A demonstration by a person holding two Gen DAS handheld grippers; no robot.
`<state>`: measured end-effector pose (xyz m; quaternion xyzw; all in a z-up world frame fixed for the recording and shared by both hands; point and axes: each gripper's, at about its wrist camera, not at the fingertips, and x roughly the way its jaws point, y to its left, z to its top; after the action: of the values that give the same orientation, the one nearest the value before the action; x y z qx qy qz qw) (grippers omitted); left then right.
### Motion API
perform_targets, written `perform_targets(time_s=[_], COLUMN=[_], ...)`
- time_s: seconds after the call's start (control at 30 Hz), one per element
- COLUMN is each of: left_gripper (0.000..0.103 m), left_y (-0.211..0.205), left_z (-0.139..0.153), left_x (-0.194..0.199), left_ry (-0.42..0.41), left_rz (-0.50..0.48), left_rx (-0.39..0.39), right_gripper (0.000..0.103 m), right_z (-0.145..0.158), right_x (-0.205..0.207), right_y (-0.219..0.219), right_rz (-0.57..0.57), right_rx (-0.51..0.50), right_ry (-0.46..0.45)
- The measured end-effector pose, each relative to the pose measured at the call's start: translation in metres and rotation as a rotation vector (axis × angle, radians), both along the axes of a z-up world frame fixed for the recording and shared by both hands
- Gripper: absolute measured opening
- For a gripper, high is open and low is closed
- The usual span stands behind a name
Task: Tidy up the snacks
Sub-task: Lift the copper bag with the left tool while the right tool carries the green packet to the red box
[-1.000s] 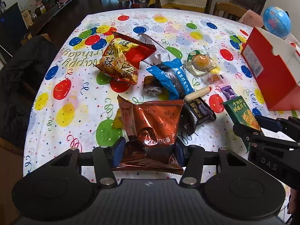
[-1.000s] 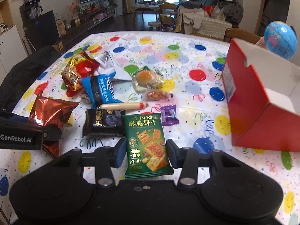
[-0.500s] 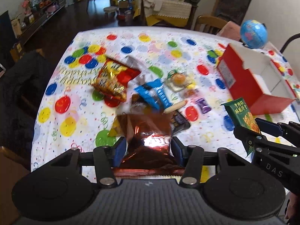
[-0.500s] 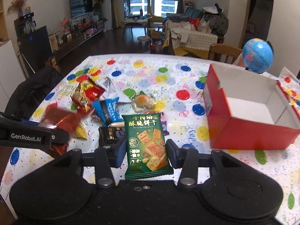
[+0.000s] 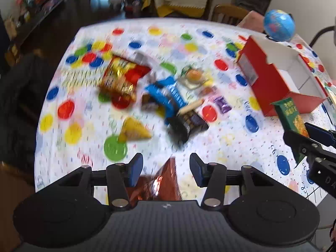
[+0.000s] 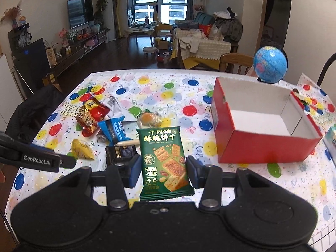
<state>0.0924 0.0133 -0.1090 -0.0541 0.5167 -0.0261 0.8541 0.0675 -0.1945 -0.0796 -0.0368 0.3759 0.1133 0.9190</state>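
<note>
1. Right gripper (image 6: 163, 171): jaws clamped on the green packet (image 6: 164, 163), long axis upright, above the bench's near edge.
2. Red box (image 6: 266, 149) sits open toward the far right corner, nearer this arm.
3. Left gripper (image 5: 166, 171): jaws apart around the brown bag (image 5: 161, 184); grip unclear.

Both wrist cams look fwd over table (image 6: 159, 96); share red box (image 5: 271, 86).

Balloon-print table (image 6: 159, 84) with scattered snack packets (image 6: 92, 115), red box (image 6: 262, 147).
</note>
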Motion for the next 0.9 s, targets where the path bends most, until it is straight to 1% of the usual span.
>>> perform_targets(time_s=[0.07, 0.13, 0.2, 0.3, 0.43, 0.53, 0.6, 0.7, 0.77, 0.83, 0.87, 0.9], left_gripper=[0.051, 0.057, 0.072, 0.08, 0.08, 0.08, 0.084, 0.084, 0.084, 0.084, 0.082, 0.073], left_y=[0.006, 0.012, 0.018, 0.023, 0.021, 0.015, 0.015, 0.012, 0.012, 0.013, 0.013, 0.013], left_z=[-0.008, -0.015, -0.02, -0.029, -0.049, -0.064, -0.072, -0.082, -0.089, -0.091, -0.09, -0.089], left_x=[-0.003, -0.004, -0.004, -0.003, 0.001, 0.004, 0.006, 0.009, 0.009, 0.008, 0.008, 0.007], left_ry=[0.029, 0.057, 0.067, 0.096, 0.15, 0.179, 0.198, 0.227, 0.252, 0.245, 0.237, 0.23], left_rz=[0.026, 0.068, 0.094, 0.128, 0.139, 0.133, 0.136, 0.127, 0.134, 0.144, 0.146, 0.145], left_rx=[-0.012, -0.023, -0.033, -0.038, -0.034, -0.002, -0.026, -0.026, -0.042, -0.053, -0.054, -0.059], right_gripper=[0.044, 0.044, 0.044, 0.044, 0.044, 0.044, 0.044, 0.044, 0.044, 0.044, 0.044, 0.044], right_z=[-0.004, -0.006, -0.006, -0.009, -0.014, -0.018, -0.021, -0.024, -0.025, -0.026, -0.026, -0.026], right_x=[0.002, 0.003, 0.005, 0.008, 0.011, 0.012, 0.012, 0.011, 0.011, 0.01, 0.01, 0.01], right_y=[0.001, 0.002, 0.002, 0.0, 0.0, -0.001, -0.003, -0.005, -0.008, -0.011, -0.012, -0.014], right_rz=[0.014, 0.03, 0.046, 0.063, 0.079, 0.084, 0.084, 0.081, 0.074, 0.067, 0.063, 0.058], right_rx=[0.003, 0.01, 0.014, 0.025, 0.023, 0.02, 0.02, 0.021, 0.021, 0.021, 0.021, 0.02], right_ry=[0.005, 0.008, 0.009, 0.016, 0.032, 0.041, 0.048, 0.058, 0.063, 0.063, 0.062, 0.062])
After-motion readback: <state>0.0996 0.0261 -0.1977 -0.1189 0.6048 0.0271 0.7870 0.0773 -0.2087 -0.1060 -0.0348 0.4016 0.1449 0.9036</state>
